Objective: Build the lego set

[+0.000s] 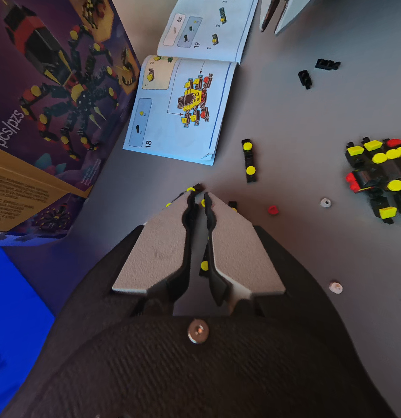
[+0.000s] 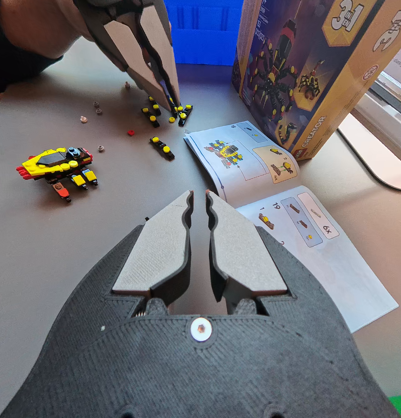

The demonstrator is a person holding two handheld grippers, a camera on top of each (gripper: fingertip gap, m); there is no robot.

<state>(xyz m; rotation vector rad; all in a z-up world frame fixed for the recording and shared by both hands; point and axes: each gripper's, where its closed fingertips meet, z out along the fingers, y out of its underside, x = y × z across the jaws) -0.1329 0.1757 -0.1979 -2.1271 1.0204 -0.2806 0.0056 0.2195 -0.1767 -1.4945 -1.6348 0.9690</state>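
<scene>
The part-built yellow, black and red spider body (image 2: 57,167) sits on the grey table, also at the right edge of the left wrist view (image 1: 380,174). My left gripper (image 1: 199,194) stands tip-down in a cluster of black leg pieces with yellow round tiles (image 2: 153,117). In the right wrist view its jaws (image 2: 174,108) are nearly shut on one black leg piece. One finished leg piece (image 2: 162,148) lies apart, also in the left wrist view (image 1: 249,160). My right gripper (image 2: 199,192) is slightly open and empty above the table beside the open instruction booklet (image 2: 251,162).
The set's box (image 2: 308,79) stands behind the booklet, with a blue bin (image 2: 204,34) beside it. A small red piece (image 2: 131,132), several small round tan and grey pieces (image 2: 83,119) and two black pieces (image 1: 304,79) lie loose. A white stand base (image 2: 376,158) lies at the right. About 15 cm separates my left fingertips from my right.
</scene>
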